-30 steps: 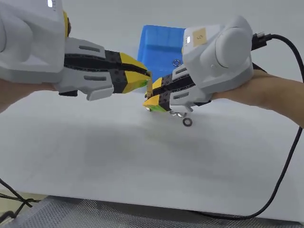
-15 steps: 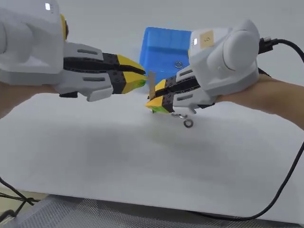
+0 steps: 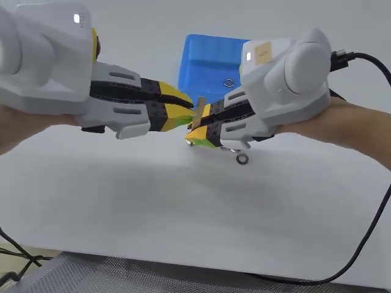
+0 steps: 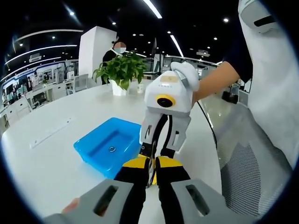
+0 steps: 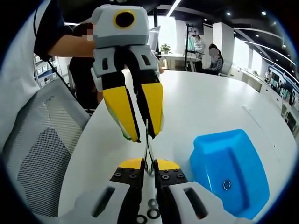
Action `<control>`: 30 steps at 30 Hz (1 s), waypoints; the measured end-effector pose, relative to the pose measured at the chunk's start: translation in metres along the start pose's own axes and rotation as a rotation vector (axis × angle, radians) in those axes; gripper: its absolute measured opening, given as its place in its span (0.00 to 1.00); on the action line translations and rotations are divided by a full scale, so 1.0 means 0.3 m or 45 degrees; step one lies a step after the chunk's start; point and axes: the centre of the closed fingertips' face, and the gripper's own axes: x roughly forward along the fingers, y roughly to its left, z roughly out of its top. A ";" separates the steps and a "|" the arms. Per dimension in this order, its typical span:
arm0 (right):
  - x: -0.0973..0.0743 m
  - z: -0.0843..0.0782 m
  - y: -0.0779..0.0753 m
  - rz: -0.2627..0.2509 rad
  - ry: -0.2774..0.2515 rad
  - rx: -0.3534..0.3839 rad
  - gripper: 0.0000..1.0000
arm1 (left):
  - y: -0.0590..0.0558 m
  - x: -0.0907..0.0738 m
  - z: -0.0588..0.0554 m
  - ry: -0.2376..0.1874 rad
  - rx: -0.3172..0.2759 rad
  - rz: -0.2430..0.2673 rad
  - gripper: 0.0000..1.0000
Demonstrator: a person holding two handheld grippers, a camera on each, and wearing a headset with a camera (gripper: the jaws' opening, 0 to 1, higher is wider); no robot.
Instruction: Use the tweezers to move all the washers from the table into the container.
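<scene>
Thin tweezers (image 5: pixel 147 140) stand up from my right gripper (image 5: pixel 147 169), which is shut on their lower end; in the head view the tweezers (image 3: pixel 199 110) show as a pale strip. My left gripper (image 5: pixel 145 136) meets them tip to tip, its yellow fingers (image 5: pixel 125 108) a little apart on either side of the tweezers' upper end. Both grippers, left (image 3: pixel 190 105) and right (image 3: pixel 197 125), hover just in front of the blue container (image 3: pixel 204 58), which holds one washer (image 3: pixel 229 83). Loose washers (image 3: pixel 242 159) lie on the white table under the right gripper.
The white table (image 3: pixel 153 201) is broad and bare in front of the grippers. A black cable (image 3: pixel 372 201) trails from the right gripper over the table's right edge. In the left gripper view a potted plant (image 4: pixel 122 72) stands far behind the container (image 4: pixel 110 144).
My left gripper has moved right, bringing its tips up to the tweezers held by the right gripper. The right gripper has stayed almost still.
</scene>
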 end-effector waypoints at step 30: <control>0.000 -0.021 0.022 0.044 0.048 -0.025 0.16 | -0.031 0.026 0.012 0.064 0.103 -0.108 0.05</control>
